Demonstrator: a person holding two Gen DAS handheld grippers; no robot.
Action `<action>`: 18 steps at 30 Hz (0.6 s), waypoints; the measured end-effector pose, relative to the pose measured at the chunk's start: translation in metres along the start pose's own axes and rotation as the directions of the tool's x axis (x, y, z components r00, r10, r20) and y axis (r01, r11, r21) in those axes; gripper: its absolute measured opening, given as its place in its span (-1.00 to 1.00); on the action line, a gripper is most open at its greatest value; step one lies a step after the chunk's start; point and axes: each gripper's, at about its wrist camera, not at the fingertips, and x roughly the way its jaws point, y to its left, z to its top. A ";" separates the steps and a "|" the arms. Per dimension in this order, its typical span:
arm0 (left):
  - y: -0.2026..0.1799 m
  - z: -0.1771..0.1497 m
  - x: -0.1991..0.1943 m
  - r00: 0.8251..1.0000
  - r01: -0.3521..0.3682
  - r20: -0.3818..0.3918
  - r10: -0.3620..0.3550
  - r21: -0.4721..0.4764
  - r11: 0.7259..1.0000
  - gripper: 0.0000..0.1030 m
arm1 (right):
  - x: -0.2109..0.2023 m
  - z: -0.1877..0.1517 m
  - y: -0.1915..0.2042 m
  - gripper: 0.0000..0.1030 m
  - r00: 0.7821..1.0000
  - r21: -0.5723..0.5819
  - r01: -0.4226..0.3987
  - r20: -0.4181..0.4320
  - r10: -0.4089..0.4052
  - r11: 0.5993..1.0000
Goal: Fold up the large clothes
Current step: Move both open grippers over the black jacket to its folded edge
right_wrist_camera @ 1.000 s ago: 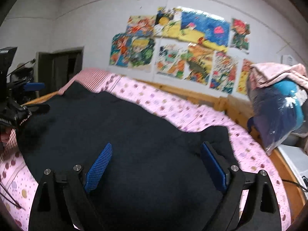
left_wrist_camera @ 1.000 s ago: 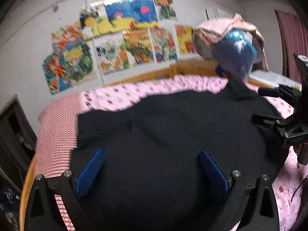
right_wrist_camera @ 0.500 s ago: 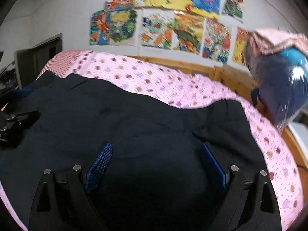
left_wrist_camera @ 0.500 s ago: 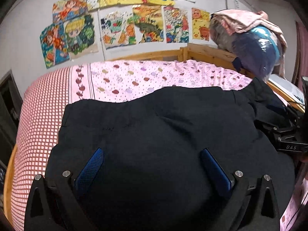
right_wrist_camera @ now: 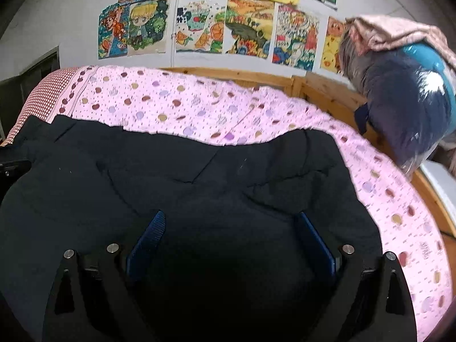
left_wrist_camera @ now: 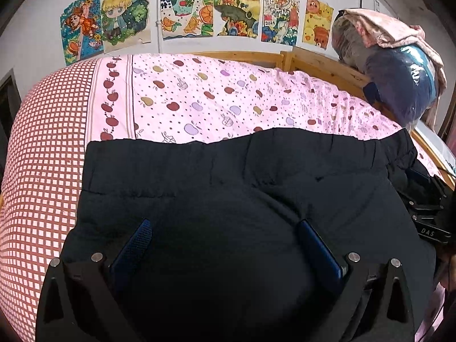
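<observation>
Left wrist view: we saw the black jacket (left_wrist_camera: 228, 199) spread across the bed (left_wrist_camera: 199, 99) beneath our left gripper (left_wrist_camera: 225, 245) and right gripper (right_wrist_camera: 230, 236), both spread wide, clamping nothing.

Free room, far side: pink apple-print bedsheet (left_wrist_camera: 216, 99) lies bare between the far hem of the black garment (left_wrist_camera: 228, 188) and the wooden bed rail (left_wrist_camera: 322, 65).
Free room, left: red-and-white checked bedding (left_wrist_camera: 42, 148) lies uncovered beside the garment's left edge.
Free room, right: a strip of pink sheet (right_wrist_camera: 399, 208) runs between garment and rail.
Obstacle, far right corner: plastic-wrapped blue bundle (left_wrist_camera: 399, 85) topped with pink cloth (left_wrist_camera: 384, 28), sitting on the rail and overhanging the sheet's corner.
Obstacle, rear: wall hung with drawings (left_wrist_camera: 182, 14) directly behind the rail.
Obstacle, mutual: right gripper (left_wrist_camera: 427, 208) sits on the garment's right edge; left gripper (right_wrist_camera: 11, 165) occupies its left edge.
</observation>
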 end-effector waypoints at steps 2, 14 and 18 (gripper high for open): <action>0.001 -0.003 0.004 1.000 0.005 -0.002 -0.005 -0.004 1.000 1.00 | 0.006 -0.004 0.001 0.83 1.000 0.006 -0.009 -0.007 0.009 1.000; 0.003 -0.010 0.009 1.000 0.027 0.000 -0.027 -0.023 0.999 1.00 | 0.024 -0.018 -0.006 0.93 0.997 0.066 -0.074 -0.019 0.076 0.995; 0.002 -0.012 0.012 1.000 0.023 0.002 -0.023 -0.022 1.000 1.00 | 0.026 -0.021 -0.007 0.94 0.996 0.075 -0.081 -0.013 0.083 0.994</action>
